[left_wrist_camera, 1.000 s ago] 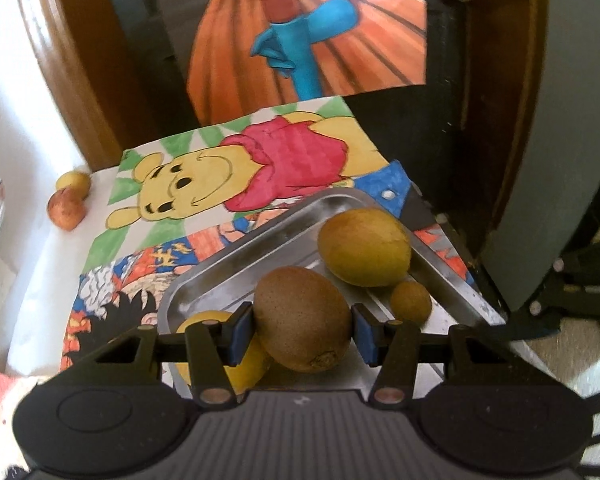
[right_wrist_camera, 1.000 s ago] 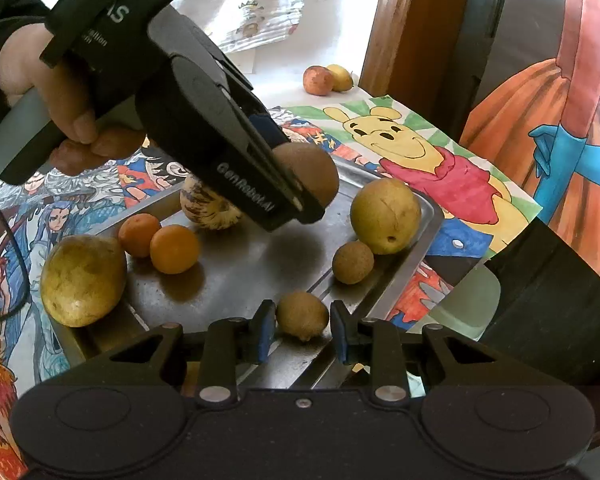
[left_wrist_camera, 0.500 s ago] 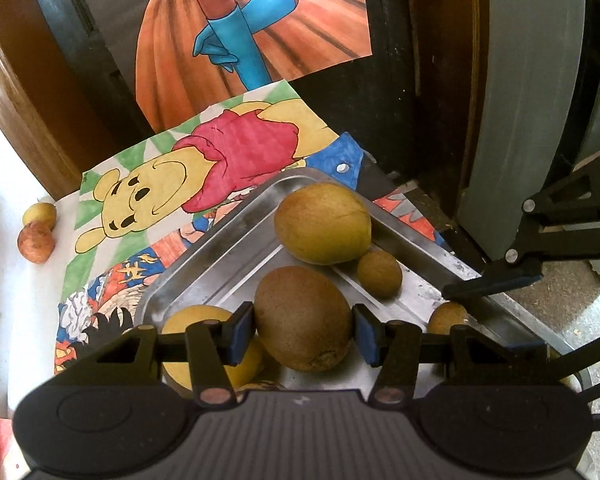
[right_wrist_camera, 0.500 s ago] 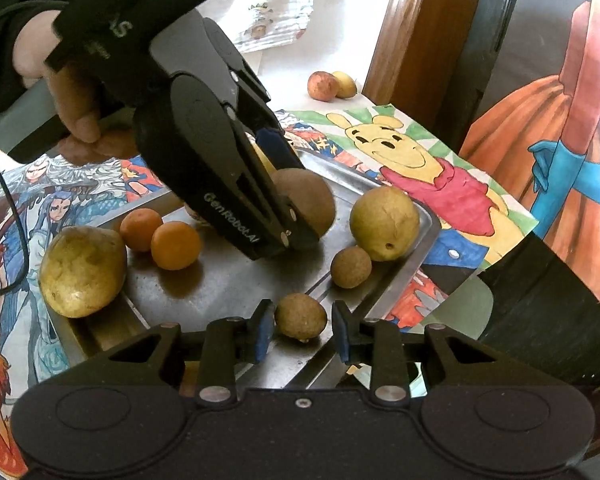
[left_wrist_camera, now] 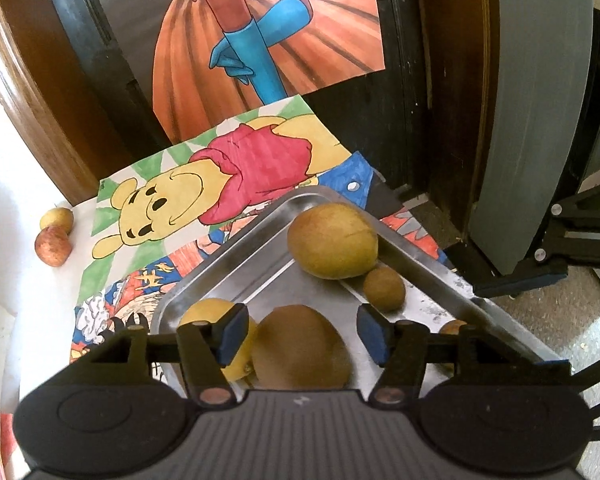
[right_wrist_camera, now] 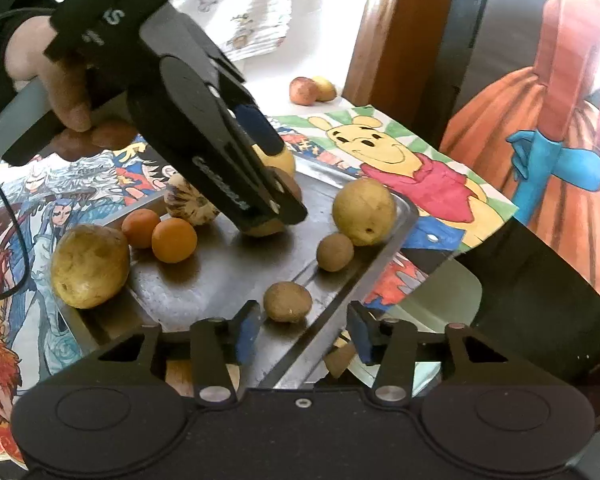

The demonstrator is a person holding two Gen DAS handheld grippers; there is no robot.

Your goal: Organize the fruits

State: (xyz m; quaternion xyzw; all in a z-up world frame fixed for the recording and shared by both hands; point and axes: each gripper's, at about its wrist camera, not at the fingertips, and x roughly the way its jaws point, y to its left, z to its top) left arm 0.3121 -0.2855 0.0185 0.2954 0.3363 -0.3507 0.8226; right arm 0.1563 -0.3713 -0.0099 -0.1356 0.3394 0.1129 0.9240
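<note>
While the kiwi [left_wrist_camera: 300,346] lies lengthwise on the tray [left_wrist_camera: 432,268], the left gripper [left_wrist_camera: 300,332] has just been opening, pads clear; the right gripper [right_wrist_camera: 300,330] likewise, the small brown fruit [right_wrist_camera: 287,301] loose between.

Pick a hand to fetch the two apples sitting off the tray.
Left, probably. The left gripper, jaws just opened with the kiwi loose between them, sits nearer the apples. The right gripper, just opened off a small brown fruit, would have to cross the tray.
</note>
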